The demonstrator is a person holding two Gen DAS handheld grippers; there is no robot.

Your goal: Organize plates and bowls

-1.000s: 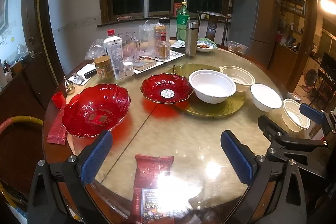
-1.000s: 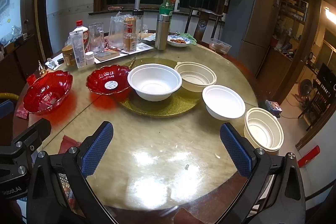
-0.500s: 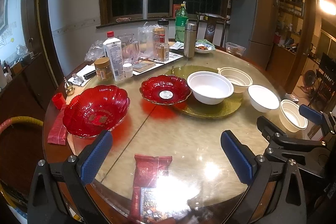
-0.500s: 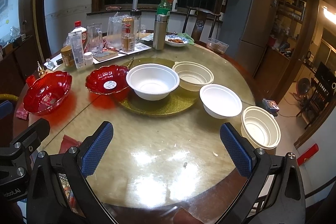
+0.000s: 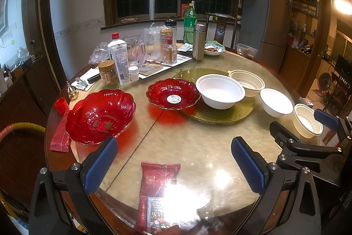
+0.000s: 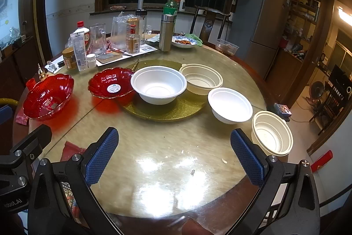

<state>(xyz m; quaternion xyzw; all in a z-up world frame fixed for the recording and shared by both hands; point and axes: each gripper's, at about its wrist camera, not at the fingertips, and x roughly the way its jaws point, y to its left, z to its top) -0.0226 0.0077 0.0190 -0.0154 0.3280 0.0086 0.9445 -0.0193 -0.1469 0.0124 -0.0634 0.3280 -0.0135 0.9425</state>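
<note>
Both grippers hang over the near edge of the round counter (image 6: 154, 147), jaws spread wide and holding nothing.

Landmark: the gold glitter plate (image 6: 167, 111) at the counter's centre.
- On it sits the large white bowl (image 6: 158, 84), with a ribbed cream bowl (image 6: 201, 78) touching its rim on the far right.
- The small red scalloped dish (image 6: 111, 83) overlaps the plate's left edge.
- The large red scalloped bowl (image 5: 100, 116) stands well left of the plate, apart from it.
- A smaller white bowl (image 6: 230, 105) stands just right of the plate.
- A second ribbed cream bowl (image 6: 271, 132) lies further right, at the counter's rim.

Deciding relation: the second ribbed cream bowl lies just beyond the right-hand finger of the right gripper (image 6: 173, 153), ahead and to the right. The large red bowl lies just ahead of the left-hand finger of the left gripper (image 5: 173, 160). In my judgement each gripper is nearer its own side's outlier. All vessels are round, so no long axis governs approach. No stacking has begun.
</note>
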